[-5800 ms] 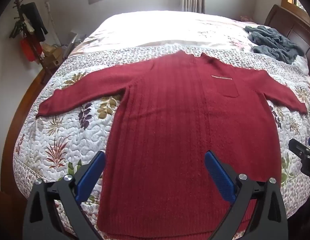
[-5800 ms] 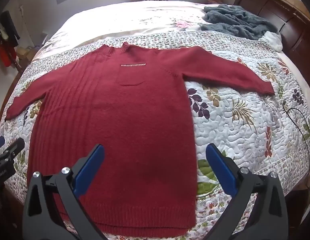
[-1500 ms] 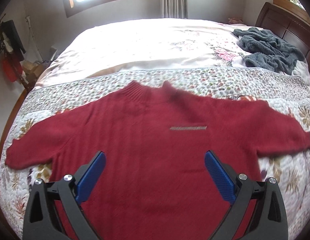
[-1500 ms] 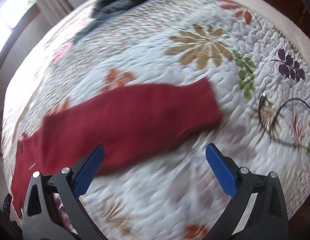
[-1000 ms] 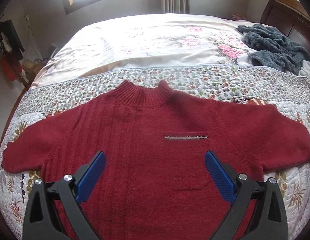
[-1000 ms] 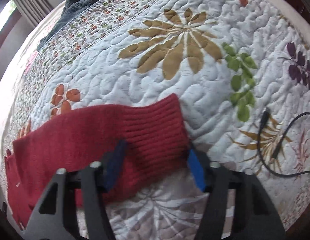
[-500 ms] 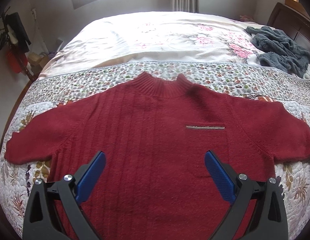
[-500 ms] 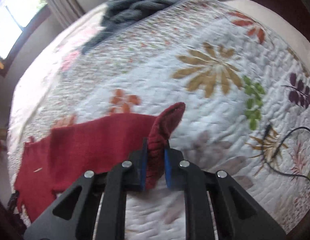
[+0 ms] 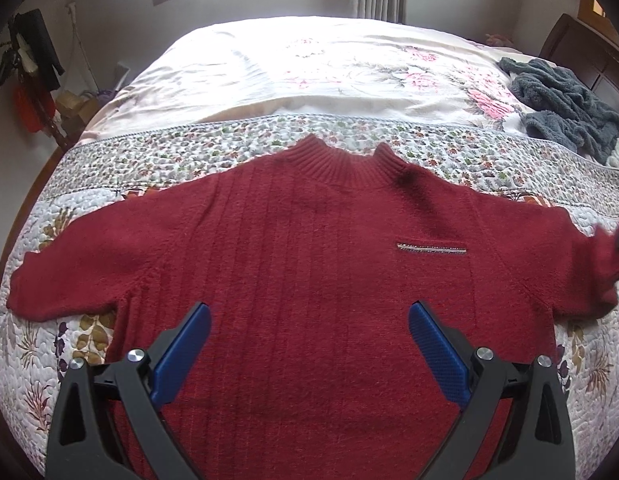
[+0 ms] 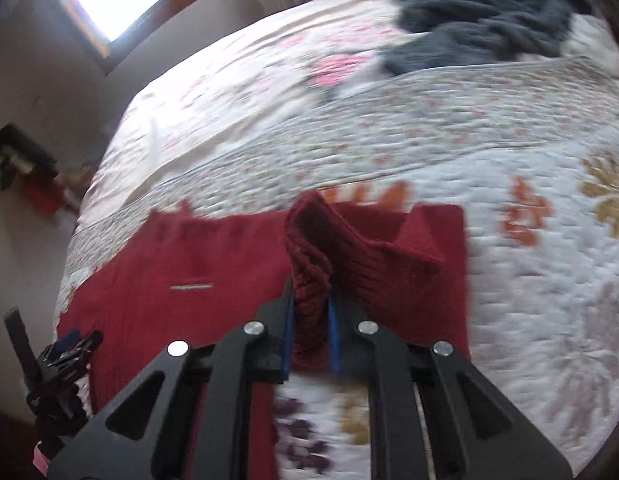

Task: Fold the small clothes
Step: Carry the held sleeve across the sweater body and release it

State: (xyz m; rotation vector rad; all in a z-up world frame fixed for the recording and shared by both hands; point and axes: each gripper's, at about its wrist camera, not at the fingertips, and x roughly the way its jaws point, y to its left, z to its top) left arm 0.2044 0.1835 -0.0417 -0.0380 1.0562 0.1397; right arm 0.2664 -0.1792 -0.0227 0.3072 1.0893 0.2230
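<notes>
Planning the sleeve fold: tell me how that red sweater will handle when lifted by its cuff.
Likely floppy: the cuff buckles into folds inside the shut right gripper. The red sweater looks thick and ribbed, so probably heavy enough to drag, not flutter. Its fuzzy knit should grip the quilt rather than slide.

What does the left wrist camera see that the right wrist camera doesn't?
Only the left wrist view shows the sweater's far sleeve lying flat and the open left gripper above the body. Only the right wrist view shows the right gripper shut on the ribbed cuff, lifted over the body. Both show the red sweater, its pocket trim, the gray blanket and the quilt.
</notes>
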